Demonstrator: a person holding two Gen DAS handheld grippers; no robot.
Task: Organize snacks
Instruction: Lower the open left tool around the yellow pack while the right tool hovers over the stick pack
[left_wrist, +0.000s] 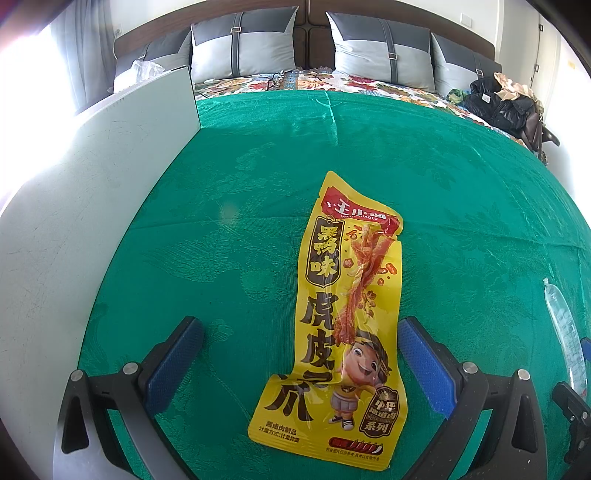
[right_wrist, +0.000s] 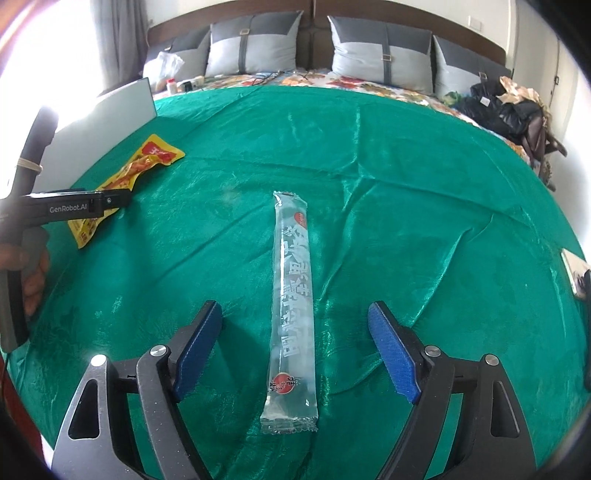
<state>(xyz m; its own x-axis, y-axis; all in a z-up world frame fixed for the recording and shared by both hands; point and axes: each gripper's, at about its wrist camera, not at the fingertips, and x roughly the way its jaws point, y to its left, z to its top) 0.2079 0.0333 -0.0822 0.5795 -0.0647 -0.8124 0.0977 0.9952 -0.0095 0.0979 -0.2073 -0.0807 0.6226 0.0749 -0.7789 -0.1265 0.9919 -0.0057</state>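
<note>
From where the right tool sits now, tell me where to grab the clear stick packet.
Grip the clear stick packet across its narrow width near the middle, coming straight down from above. It lies flat on the green cloth, lengthwise between the open right tool's fingers, so they already straddle it.

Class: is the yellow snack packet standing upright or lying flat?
Lying flat: the yellow packet rests face-up on the green cloth, between the left gripper's open jaws.

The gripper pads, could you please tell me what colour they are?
Blue, on black fingers; the right wrist view shows the pads best.
</note>
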